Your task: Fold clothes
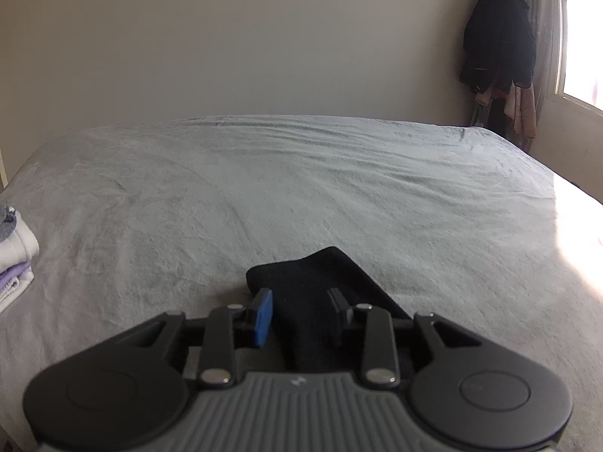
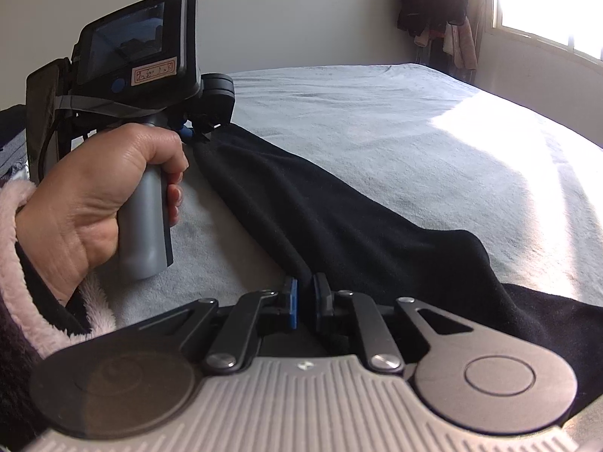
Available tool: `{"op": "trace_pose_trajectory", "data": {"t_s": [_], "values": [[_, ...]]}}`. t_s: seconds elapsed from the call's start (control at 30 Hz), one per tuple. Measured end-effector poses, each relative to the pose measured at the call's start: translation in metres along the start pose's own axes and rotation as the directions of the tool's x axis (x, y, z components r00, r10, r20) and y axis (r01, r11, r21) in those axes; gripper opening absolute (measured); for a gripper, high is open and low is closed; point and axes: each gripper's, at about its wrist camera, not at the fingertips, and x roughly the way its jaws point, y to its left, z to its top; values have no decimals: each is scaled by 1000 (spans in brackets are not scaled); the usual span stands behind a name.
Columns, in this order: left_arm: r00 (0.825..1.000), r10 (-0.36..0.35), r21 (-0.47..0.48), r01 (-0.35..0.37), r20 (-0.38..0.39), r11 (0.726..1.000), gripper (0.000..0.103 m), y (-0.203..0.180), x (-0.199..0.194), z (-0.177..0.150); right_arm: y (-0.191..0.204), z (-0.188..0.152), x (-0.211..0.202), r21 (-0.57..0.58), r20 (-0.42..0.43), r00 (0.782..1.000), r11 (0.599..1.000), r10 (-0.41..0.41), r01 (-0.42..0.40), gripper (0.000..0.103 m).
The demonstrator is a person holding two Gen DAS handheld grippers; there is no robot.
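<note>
A black garment (image 2: 339, 211) lies stretched across a light grey bed (image 2: 377, 124). In the right wrist view my right gripper (image 2: 304, 297) is shut on the garment's near edge, blue pads pinching the cloth. My left gripper (image 2: 196, 132) is seen there too, held by a hand, its tips at the garment's far corner. In the left wrist view the left gripper (image 1: 301, 301) has its jaws apart with the black garment (image 1: 312, 282) between them; the blue pad (image 1: 264, 316) stands clear of the cloth.
A stack of folded light clothes (image 1: 15, 256) sits at the bed's left edge. Dark clothes (image 1: 497, 37) hang in the far right corner beside a bright window (image 1: 584, 34). Sunlight falls on the bed's right side.
</note>
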Motion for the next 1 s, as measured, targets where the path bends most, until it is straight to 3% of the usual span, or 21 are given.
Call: {"op": "trace_pose_trajectory", "data": {"t_s": [0.1,0.2,0.33,0.5,0.53,0.63,0.7,0.8,0.83,0.9,0.93,1.0], "values": [[1000,-18,32,18,23,999,52,-5,-11,4,-8,4,-7,18,-4,1000,1000,21,-21,23],[997,-70,49,69,26,996,58,-8,-20,8,-28,7,-33,63,51,999,998,11,-14,42],[986,-166,109,166,-5,980,61,-21,-26,6,-70,5,-64,111,78,980,979,-181,171,44],[953,-298,186,304,-63,934,60,-48,-34,-10,-136,-9,-51,59,-57,943,941,-329,332,44],[947,-312,200,320,-69,926,60,-52,-35,-14,-146,-12,-46,48,-81,940,940,-332,337,44],[936,-340,250,352,-91,902,60,-67,-34,-28,-146,-19,-35,37,-86,962,964,-258,262,44],[942,-318,295,335,-107,895,60,-74,-31,-38,-141,-22,-25,13,-96,969,973,-228,230,44],[952,-282,363,305,-116,880,61,-82,-26,-49,-135,-30,-14,-49,-104,961,967,-255,251,43],[956,-275,386,295,-108,874,62,-83,-28,-51,-136,-31,-16,-46,-100,962,967,-252,249,37],[959,-263,398,282,-102,873,65,-84,-28,-51,-134,-31,-19,-41,-97,962,967,-255,252,9],[960,-260,402,278,-101,872,66,-84,-28,-51,-130,-32,-19,-56,-95,958,962,-270,266,3],[962,-253,410,271,-99,871,66,-84,-28,-51,-125,-32,-19,-80,-90,949,952,-301,294,2]]}}
